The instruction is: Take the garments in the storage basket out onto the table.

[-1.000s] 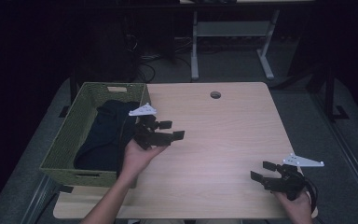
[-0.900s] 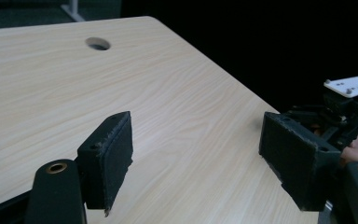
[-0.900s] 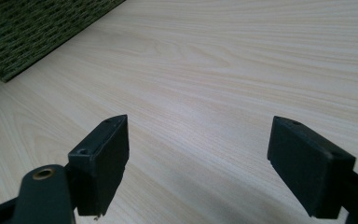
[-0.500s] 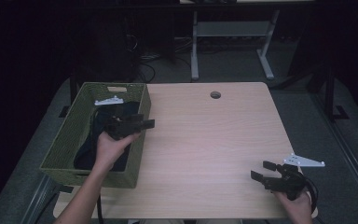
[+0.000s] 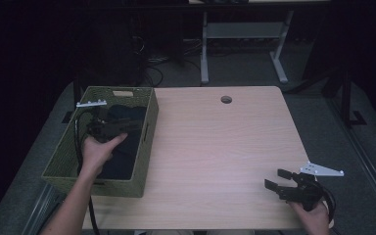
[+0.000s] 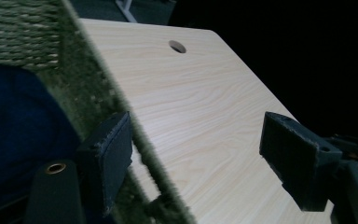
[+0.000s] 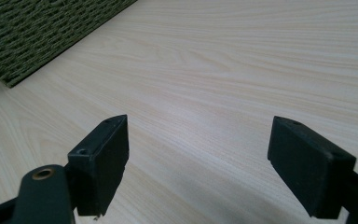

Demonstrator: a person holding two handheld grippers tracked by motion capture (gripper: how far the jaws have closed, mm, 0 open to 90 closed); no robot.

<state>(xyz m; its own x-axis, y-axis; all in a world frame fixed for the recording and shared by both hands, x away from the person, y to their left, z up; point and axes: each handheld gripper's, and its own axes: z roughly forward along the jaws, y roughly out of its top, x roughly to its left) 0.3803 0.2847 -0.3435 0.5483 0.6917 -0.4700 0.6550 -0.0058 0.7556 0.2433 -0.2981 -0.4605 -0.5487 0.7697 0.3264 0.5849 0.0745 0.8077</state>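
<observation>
At the left of a pale wooden table (image 5: 215,147), a green woven rectangular basket (image 5: 147,142) holding dark blue folded cloth (image 5: 122,156). Over the basket, left gripper (image 5: 134,124), jaws wide apart, straddling the near wall, empty. Near the front right corner, right gripper (image 5: 274,178), jaws wide, empty, above bare wood.

Wooden table (image 5: 215,147), round cable hole (image 5: 226,100)
</observation>
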